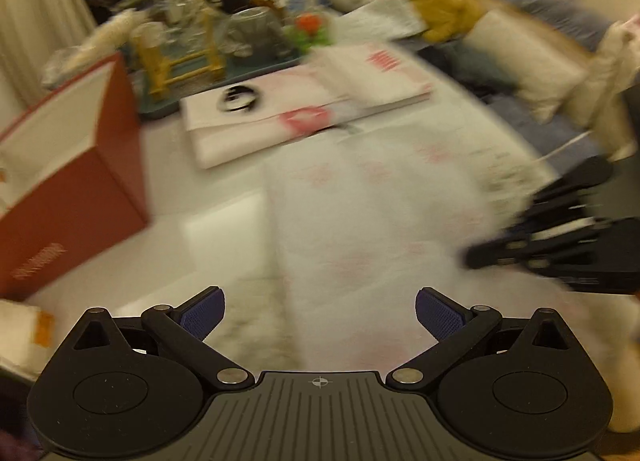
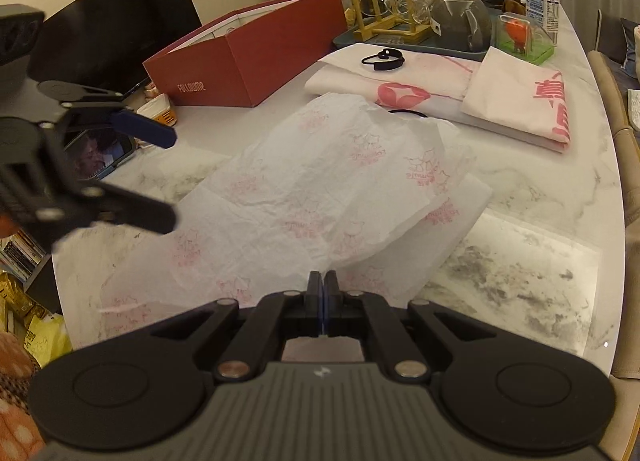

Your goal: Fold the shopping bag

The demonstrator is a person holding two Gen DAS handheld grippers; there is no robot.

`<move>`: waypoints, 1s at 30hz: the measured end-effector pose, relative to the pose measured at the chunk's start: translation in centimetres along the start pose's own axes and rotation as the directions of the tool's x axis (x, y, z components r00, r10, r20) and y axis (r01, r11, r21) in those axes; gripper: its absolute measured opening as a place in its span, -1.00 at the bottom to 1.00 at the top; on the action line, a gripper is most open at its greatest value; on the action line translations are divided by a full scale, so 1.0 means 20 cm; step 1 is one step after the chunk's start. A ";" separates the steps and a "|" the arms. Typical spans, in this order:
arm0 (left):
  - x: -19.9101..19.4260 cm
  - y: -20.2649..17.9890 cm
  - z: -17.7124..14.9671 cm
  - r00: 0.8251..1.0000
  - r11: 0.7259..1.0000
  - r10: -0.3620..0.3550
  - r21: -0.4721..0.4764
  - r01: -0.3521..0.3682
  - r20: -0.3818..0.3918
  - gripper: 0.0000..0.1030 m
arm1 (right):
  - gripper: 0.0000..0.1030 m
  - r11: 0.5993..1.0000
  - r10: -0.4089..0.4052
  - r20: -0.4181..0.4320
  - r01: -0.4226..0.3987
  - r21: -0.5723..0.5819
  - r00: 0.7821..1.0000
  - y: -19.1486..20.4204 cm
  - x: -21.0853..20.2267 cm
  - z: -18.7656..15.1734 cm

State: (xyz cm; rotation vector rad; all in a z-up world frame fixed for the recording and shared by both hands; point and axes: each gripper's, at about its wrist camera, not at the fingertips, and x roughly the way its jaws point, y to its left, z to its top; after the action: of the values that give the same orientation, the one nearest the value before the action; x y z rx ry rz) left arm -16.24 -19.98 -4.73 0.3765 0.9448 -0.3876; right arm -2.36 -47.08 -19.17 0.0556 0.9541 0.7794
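We have the right gripper (image 2: 323, 293) clenched on the shopping bag (image 2: 320, 189), spread mid-table toward the near edge; the left gripper (image 1: 319, 315) hangs released above it. We'd carry that pinched edge across evenly.

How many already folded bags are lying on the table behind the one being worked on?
2. One folded bag with the black cord on it, near the red box; another folded bag overlapping its right end. More may be hidden underneath.

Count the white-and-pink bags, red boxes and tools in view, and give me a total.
Bags: 3 (spread bag, logo bag, lettered bag)
Red box: 1
Tools: 2 (left tool, right tool)
Total: 6
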 end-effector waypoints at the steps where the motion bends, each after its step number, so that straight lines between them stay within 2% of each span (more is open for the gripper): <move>1: 0.04 -0.01 0.00 0.999 0.999 0.038 0.013 -0.038 -0.010 1.00 | -1.00 1.000 -0.002 0.000 0.002 -0.002 1.000 0.00 0.00 0.00; 5: 0.14 -0.04 -0.02 0.993 0.993 0.103 0.067 -0.099 -0.062 1.00 | -1.00 1.000 -0.009 0.002 0.009 -0.003 1.000 0.01 0.00 0.00; 7: 0.15 -0.04 -0.03 0.991 0.992 0.115 0.059 -0.111 -0.073 1.00 | -0.96 1.000 -0.011 -0.003 0.011 0.001 1.000 0.01 0.00 0.00; 8: 0.15 -0.04 -0.03 0.991 0.993 0.109 0.046 -0.106 -0.078 1.00 | -0.80 1.000 -0.011 -0.006 0.011 0.006 1.000 0.01 -0.01 0.00; 9: 0.15 -0.03 -0.02 0.991 0.994 0.103 0.039 -0.100 -0.082 1.00 | -0.48 1.000 -0.020 -0.005 0.020 0.018 1.000 0.01 -0.02 0.01; 11: 0.15 -0.03 -0.03 0.992 0.995 0.100 0.032 -0.098 -0.081 1.00 | -0.13 0.998 -0.050 0.032 0.049 0.045 0.998 -0.01 -0.09 0.00; 14: 0.15 -0.03 -0.03 0.992 0.995 0.101 0.025 -0.100 -0.073 1.00 | -0.28 0.986 -0.118 0.141 0.100 0.130 0.983 -0.03 -0.24 -0.01; 16: 0.15 -0.03 -0.04 0.993 0.995 0.100 0.021 -0.099 -0.068 1.00 | -0.46 0.986 -0.110 0.200 0.083 0.142 0.973 0.00 -0.32 0.00; 17: 0.15 -0.03 -0.03 0.993 0.995 0.098 0.020 -0.097 -0.068 1.00 | -0.49 0.990 -0.102 0.196 0.081 0.112 0.975 0.03 -0.32 0.02; 20: 0.16 -0.03 -0.02 0.994 0.996 0.090 0.025 -0.089 -0.069 1.00 | -0.49 0.992 -0.118 0.097 0.121 -0.029 0.988 0.14 -0.21 0.07; 22: 0.16 -0.03 -0.02 0.994 0.996 0.088 0.030 -0.086 -0.069 1.00 | -0.49 0.988 -0.134 0.016 0.135 -0.078 0.991 0.19 -0.10 0.07; 26: 0.17 0.00 -0.02 0.995 0.997 0.071 -0.018 -0.072 -0.074 1.00 | -0.49 0.983 -0.121 -0.103 0.105 -0.151 0.987 0.31 -0.01 -0.01; 30: 0.18 0.03 -0.04 0.996 0.996 0.044 -0.078 -0.050 -0.080 1.00 | -0.49 0.968 -0.108 -0.122 0.076 -0.238 0.987 0.47 -0.03 -0.13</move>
State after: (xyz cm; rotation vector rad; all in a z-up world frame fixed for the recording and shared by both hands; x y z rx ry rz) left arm -14.67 -19.60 -8.06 0.3417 1.0228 -0.2927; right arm -9.87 -41.26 -16.73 -0.2468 0.9788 0.8113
